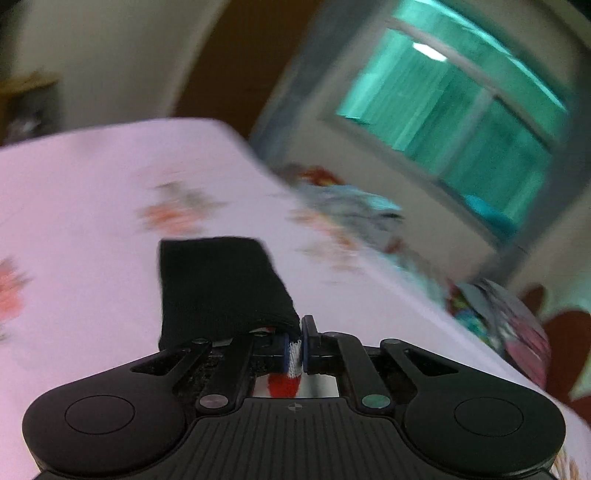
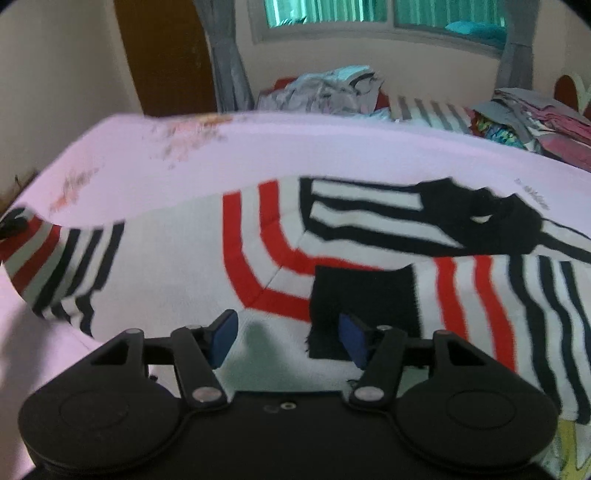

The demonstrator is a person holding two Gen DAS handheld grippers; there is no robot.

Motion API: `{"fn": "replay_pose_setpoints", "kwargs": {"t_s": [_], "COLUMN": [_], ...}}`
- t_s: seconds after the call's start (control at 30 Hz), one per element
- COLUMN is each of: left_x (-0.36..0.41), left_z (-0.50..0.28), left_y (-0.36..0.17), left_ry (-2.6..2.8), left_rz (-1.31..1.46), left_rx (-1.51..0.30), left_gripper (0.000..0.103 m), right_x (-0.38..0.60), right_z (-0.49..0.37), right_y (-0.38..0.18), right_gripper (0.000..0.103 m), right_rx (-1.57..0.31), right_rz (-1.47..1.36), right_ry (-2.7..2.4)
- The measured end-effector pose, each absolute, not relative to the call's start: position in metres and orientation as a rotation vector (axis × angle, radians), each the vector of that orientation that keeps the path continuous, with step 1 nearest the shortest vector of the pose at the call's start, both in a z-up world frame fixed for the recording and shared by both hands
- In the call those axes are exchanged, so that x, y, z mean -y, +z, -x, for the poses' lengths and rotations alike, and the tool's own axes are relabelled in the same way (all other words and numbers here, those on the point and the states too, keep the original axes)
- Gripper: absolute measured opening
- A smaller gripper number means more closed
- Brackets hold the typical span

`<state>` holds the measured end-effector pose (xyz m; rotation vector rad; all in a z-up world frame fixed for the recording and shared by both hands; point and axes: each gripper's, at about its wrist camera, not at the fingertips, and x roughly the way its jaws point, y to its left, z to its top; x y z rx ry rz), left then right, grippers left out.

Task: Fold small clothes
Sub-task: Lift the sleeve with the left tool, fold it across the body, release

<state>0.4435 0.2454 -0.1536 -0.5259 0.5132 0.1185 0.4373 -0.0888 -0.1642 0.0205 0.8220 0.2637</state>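
Observation:
A white knit sweater (image 2: 177, 258) with red and black stripes lies spread on the pink flowered bed sheet (image 2: 295, 155). My left gripper (image 1: 294, 354) is shut on the end of one sleeve: striped knit shows between its blue pads, and the black cuff (image 1: 218, 284) sticks out ahead of the fingers, off the sheet (image 1: 92, 192). In the right wrist view that sleeve (image 2: 55, 266) curls up at the far left. My right gripper (image 2: 288, 339) is open just over the sweater's body, its right pad (image 2: 354, 343) above the other black cuff (image 2: 369, 291), which lies folded in. The black collar (image 2: 480, 218) is at the right.
A loose heap of clothes (image 2: 332, 88) sits at the bed's far edge and a folded stack (image 2: 535, 118) at the far right. Behind them are a green window (image 2: 332, 11), grey curtains (image 2: 229, 66) and a brown door (image 2: 166, 55).

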Motion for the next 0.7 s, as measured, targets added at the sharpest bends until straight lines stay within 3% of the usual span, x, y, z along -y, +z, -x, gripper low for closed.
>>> {"fn": "replay_pose_setpoints", "kwargs": {"t_s": [0.2, 0.43, 0.63, 0.67, 0.7], "left_x": [-0.134, -0.003, 0.023, 0.020, 0.018], "left_z": [-0.473, -0.487, -0.475, -0.472, -0.468], "left_y": [-0.133, -0.161, -0.170, -0.165, -0.159], "left_ry": [-0.181, -0.439, -0.441, -0.433, -0.425], "left_rz": [0.408, 0.206, 0.062, 0.055, 0.054], "left_rx": [-0.540, -0.691, -0.758, -0.753, -0.744], "left_gripper": [0.006, 0.006, 0.007, 0.014, 0.030], "right_x": [0.137, 0.208, 0.232, 0.231, 0.229], "right_z": [-0.426, -0.409, -0.402, -0.403, -0.404], "right_y": [-0.148, -0.150, -0.152, -0.151, -0.151], "right_gripper": [0.060, 0.060, 0.063, 0.066, 0.068], "right_rx": [-0.788, -0.798, -0.808, -0.806, -0.805], "right_rz": [-0.078, -0.160, -0.229, -0.231, -0.231], "right_ry": [0.186, 0.055, 0.046, 0.055, 0.067]}}
